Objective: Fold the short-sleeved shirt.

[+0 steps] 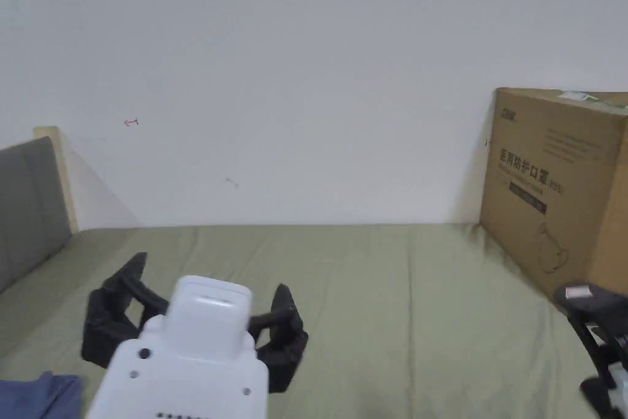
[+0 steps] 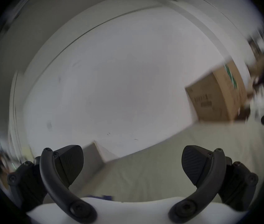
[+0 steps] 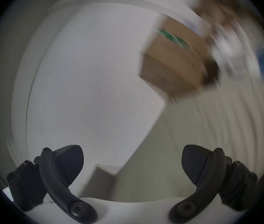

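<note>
A corner of blue cloth, the shirt (image 1: 37, 395), lies at the bottom left of the head view on the olive-green bed sheet (image 1: 392, 297). My left gripper (image 1: 208, 288) hovers over the sheet just right of that cloth, its black jaws wide apart and empty. In the left gripper view its jaws (image 2: 132, 162) stand open toward the wall. My right gripper (image 1: 598, 340) is partly cut off at the lower right edge, near the box. Its own blurred view has its jaws (image 3: 132, 162) open with nothing between them.
A large brown cardboard box (image 1: 555, 187) stands on the bed at the right against the white wall (image 1: 294, 83). A grey padded headboard (image 1: 27, 205) with a pale wooden edge closes the left side. The sheet stretches between them.
</note>
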{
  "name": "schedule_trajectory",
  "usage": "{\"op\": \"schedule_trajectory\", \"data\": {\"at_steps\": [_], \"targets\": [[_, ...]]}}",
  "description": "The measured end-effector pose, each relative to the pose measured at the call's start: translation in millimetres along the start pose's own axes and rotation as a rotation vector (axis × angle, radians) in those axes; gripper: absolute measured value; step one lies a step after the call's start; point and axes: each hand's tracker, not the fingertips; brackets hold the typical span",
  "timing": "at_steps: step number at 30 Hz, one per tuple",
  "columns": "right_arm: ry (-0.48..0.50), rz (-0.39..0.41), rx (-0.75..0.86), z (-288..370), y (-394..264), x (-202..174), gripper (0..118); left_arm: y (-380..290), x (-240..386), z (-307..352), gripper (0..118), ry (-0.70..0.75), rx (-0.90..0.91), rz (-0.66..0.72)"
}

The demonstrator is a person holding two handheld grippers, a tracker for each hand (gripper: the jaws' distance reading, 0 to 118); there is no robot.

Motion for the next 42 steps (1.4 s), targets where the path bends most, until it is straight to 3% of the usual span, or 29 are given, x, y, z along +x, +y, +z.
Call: {"op": "schedule_trajectory", "data": {"at_steps": [1,4,6,7,8,9,10,11,14,18,25,35,42], "targets": [[0.042,0.171,0.059,1.8,0.9,-19.9,118,-0.7,-7.9,-1.5,118,0.005,0.007,0.079],[0.147,0.54,0.17,9.6,-13.8,-57.6,118,-7.5,-16.7,-1.7,118,0.018,-0.01,0.206],[0.103,0.834,0.233,10.2,-38.1,-68.4,118,-13.7,-20.9,-4.4,118,-0.013,-0.027,0.249],[-0.016,1.012,0.235,5.3,-53.6,-72.9,118,-16.6,-18.4,-4.4,118,-0.016,-0.037,0.252],[-0.125,1.11,0.198,0.6,-64.3,-74.6,118,-18.9,-15.9,-3.8,118,-0.012,-0.044,0.249],[-0.1,1.137,0.171,-2.9,-73.7,-67.7,118,-22.4,-15.4,-4.5,118,-0.015,-0.054,0.253],[0.031,1.074,0.115,-0.9,-77.4,-59.5,118,-25.4,-15.2,-5.4,118,-0.022,-0.064,0.26],[0.075,1.028,0.08,-0.2,-81.0,-55.5,118,-27.8,-14.7,-6.4,118,-0.027,-0.073,0.261],[-0.014,0.996,0.072,2.5,-86.7,-44.7,118,-32.8,-7.1,-5.6,118,-0.047,-0.091,0.253],[0.011,0.881,0.028,2.8,-80.0,-43.0,118,-33.1,-5.5,-2.3,118,-0.1,-0.088,0.298],[0.021,0.953,0.087,11.2,-77.7,-55.9,118,-29.3,-1.0,2.1,118,-0.096,-0.057,0.23],[0.095,0.904,0.114,23.4,-70.2,-60.7,118,-24.4,-4.2,3.4,118,-0.087,-0.06,0.282],[0.078,0.945,0.134,23.9,-72.8,-64.3,118,-23.6,-2.3,6.1,118,-0.044,-0.043,0.257]]}}
